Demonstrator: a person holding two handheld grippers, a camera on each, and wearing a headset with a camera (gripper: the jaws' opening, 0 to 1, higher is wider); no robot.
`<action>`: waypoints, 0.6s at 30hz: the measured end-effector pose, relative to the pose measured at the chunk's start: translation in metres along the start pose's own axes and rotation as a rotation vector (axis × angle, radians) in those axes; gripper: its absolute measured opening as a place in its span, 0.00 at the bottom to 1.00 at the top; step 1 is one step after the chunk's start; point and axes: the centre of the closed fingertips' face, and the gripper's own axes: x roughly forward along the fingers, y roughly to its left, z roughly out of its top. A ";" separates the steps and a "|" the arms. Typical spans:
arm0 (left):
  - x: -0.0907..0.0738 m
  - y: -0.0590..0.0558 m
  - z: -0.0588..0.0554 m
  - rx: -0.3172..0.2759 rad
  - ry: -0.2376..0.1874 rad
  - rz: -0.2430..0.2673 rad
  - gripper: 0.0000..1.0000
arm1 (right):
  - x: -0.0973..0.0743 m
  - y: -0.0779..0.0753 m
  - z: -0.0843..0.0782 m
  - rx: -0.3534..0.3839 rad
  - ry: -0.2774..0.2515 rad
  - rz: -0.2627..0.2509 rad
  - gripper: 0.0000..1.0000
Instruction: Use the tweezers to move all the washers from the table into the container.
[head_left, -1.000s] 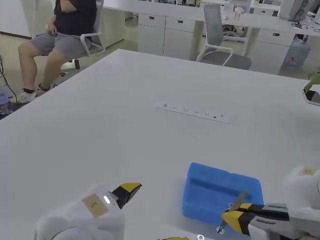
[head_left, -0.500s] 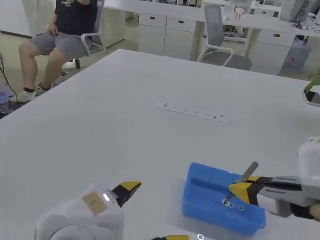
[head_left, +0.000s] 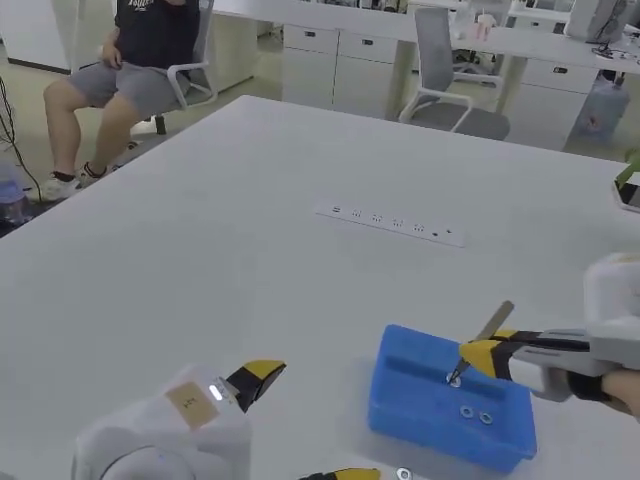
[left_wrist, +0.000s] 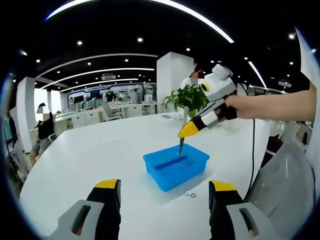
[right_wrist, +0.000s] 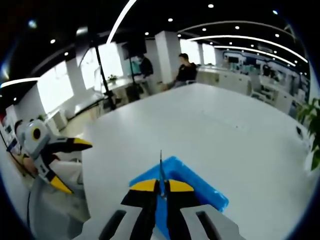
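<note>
A blue container (head_left: 430, 425) sits near the table's front edge with two washers (head_left: 476, 414) lying in it. My right gripper (head_left: 474, 360) is shut on metal tweezers (head_left: 492, 328), whose tip hangs just above the container's inside. Whether the tip holds a washer is too small to tell. One washer (head_left: 403, 473) lies on the table in front of the container. My left gripper (head_left: 305, 425) stands open at the lower left. In the left gripper view the container (left_wrist: 165, 172), the loose washer (left_wrist: 189, 193) and the tweezers (left_wrist: 182, 135) are ahead of the open left gripper (left_wrist: 164, 190). The right gripper view looks down the tweezers (right_wrist: 161, 167) onto the container (right_wrist: 202, 192).
A white power strip (head_left: 392, 222) lies flat mid-table. A person sits on a chair (head_left: 130, 60) beyond the far left corner. Office chairs and desks (head_left: 450, 70) stand behind the table. A potted plant (left_wrist: 187, 97) stands off to the right.
My right gripper has carried the tweezers from the table in front of the container up over it, then lifted slightly. The left gripper has stayed where it was.
</note>
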 end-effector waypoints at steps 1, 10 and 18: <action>0.000 0.000 0.000 -0.001 0.000 -0.001 0.72 | 0.001 0.000 0.000 0.001 0.001 -0.001 0.03; 0.000 0.000 0.000 -0.002 0.003 0.000 0.72 | 0.012 -0.010 -0.005 0.029 0.010 -0.014 0.03; 0.000 -0.001 -0.001 -0.001 0.006 -0.001 0.72 | 0.024 -0.020 -0.020 0.058 0.046 -0.021 0.03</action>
